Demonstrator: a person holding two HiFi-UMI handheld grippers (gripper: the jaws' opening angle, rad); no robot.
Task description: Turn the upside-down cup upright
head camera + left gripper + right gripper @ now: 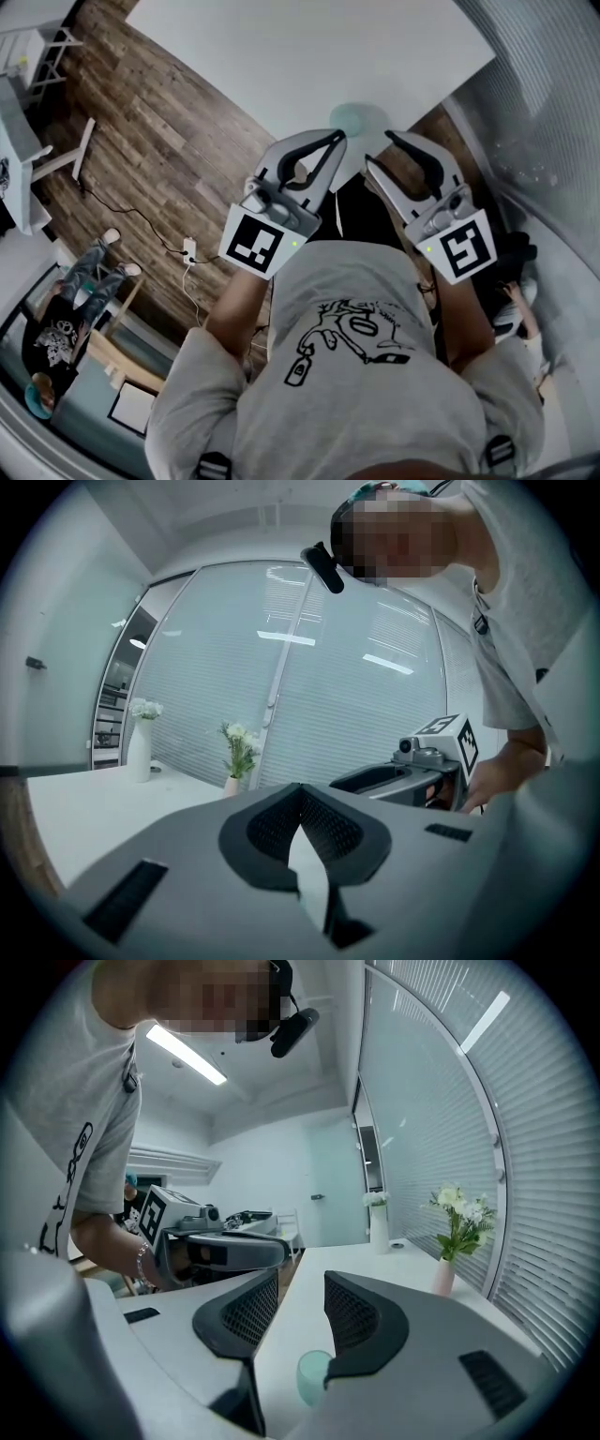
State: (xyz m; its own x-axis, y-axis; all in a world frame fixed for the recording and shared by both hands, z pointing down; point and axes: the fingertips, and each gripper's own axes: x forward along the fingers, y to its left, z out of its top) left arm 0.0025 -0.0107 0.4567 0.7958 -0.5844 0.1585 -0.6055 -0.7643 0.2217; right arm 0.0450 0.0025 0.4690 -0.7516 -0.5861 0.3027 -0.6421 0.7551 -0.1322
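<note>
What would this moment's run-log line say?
left gripper: shut, empty | right gripper: open, empty | pale green cup: on white table, ahead of right gripper, untouched | phase: pre-grasp

Tabletop [309, 56]: white, plain, matte. Wood-plank floor [159, 141] shows beyond its left edge.

On it, close to the near edge: one pale green cup [357, 119], standing alone. Which end is up cannot be read.

Far end, right gripper view: tall white vase [378, 1227] with white flowers, and a small dark item [398, 1244] just beside its base.

Nearer, along the right edge: small pink vase [442, 1276] holding a white-and-green bunch.

Both vases stand well apart from the cup.
</note>
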